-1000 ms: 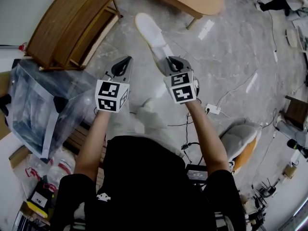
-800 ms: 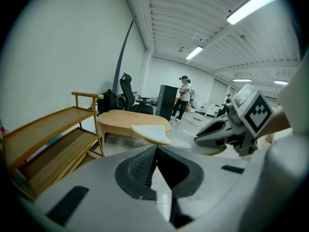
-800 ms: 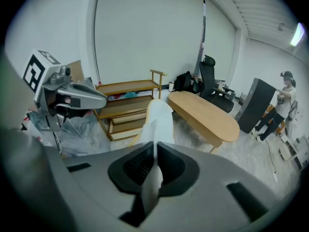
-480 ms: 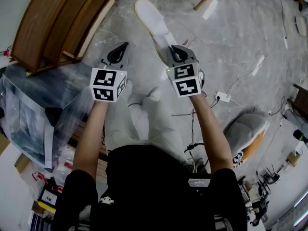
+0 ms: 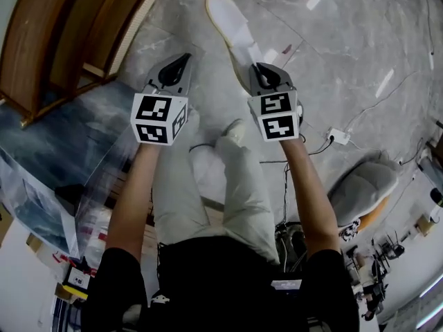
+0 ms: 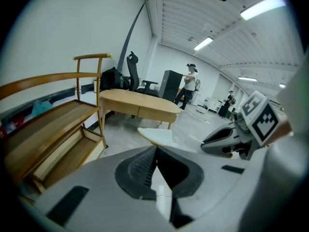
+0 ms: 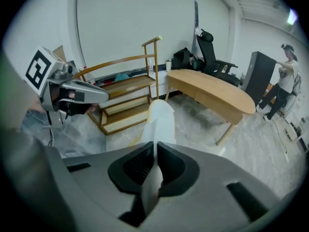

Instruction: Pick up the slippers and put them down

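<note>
Right tool (image 7: 155, 146) pinching white slipper (image 7: 161, 117) by near end, slipper jutting straight ahead of tool; left tool (image 6: 155, 151) clenched, holding nothing. Slipper looking light, soft, floppy; gripping firmer sole edge seeming safest

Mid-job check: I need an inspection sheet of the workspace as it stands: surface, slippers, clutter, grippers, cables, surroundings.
Surface: grey marbled floor.
Job's things: one white slipper, held by its near end, far end pointing away from the person; a second slipper is not seen.
Clutter: plastic-wrapped bundle at the left; padded seat at the right.
Grippers: right gripper shut on the white slipper; left gripper shut, nothing in it.
Cables: white power strip and a dark lead on the floor at the right.
Surroundings: wooden rack, wooden table, office chair, a person standing far off.
</note>
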{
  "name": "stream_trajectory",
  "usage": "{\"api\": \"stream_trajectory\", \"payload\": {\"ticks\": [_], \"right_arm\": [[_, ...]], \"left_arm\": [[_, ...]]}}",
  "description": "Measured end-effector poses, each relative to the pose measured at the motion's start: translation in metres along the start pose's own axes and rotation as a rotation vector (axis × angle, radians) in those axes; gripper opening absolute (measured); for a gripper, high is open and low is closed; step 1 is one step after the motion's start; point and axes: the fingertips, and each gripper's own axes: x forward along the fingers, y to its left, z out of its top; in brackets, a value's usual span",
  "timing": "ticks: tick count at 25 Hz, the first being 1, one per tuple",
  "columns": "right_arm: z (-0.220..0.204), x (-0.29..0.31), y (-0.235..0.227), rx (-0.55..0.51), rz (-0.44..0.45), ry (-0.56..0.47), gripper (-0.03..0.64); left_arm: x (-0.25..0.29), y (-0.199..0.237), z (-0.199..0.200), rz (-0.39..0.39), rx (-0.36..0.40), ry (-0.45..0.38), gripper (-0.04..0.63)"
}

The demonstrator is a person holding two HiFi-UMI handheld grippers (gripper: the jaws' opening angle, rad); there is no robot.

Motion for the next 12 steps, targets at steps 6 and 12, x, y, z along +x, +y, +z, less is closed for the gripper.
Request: {"api": "stream_trajectory", "payload": {"ticks": [6, 12], "right_arm": [[-0.039, 0.064, 0.006, 0.024, 0.017, 0.039, 0.012], [-0.067, 0.125, -0.003, 0.038, 0.021, 0.046, 0.012]], "left_arm": [[0.046, 0.02, -0.053, -0.031, -0.005, 0.046, 0.005], [0.098, 0.036, -0.102, -0.054, 0.029, 0.105, 0.005]]}}
